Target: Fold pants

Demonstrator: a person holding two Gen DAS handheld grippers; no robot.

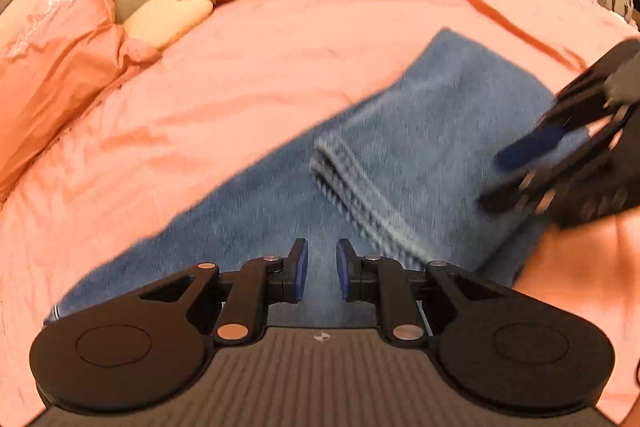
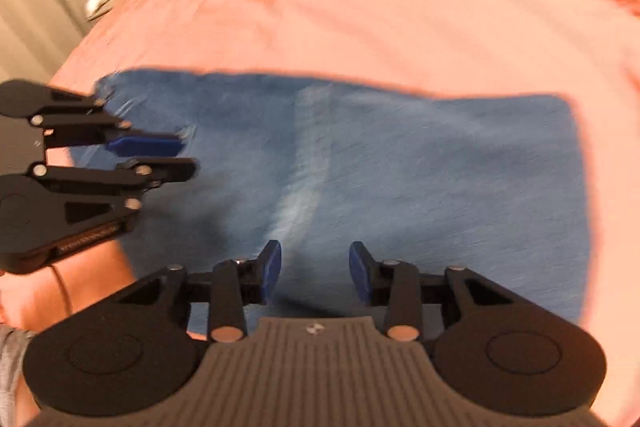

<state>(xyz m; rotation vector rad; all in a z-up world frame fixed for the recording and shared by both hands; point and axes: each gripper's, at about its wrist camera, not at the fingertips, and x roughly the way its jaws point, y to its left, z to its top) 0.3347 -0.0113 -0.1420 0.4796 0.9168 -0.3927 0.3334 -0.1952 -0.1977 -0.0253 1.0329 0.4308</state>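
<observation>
Showing no legible writing: folded jeans (image 1: 400,131).

The left black two-finger gripper with blue pads (image 1: 322,269) pointed steeply downward, its jaws standing a narrow gap apart with nothing pinched between the pads. From the right wrist view it (image 2: 188,155) reached in from the left edge, one blue pad (image 2: 146,145) showing side-on above the lower black finger. The right black two-finger gripper with blue pads (image 2: 316,273) also tilted steeply down, its jaws parted wider than the left's and empty. In the left wrist view it (image 1: 496,183) entered blurred from the right edge, fingers angled down-left.
</observation>
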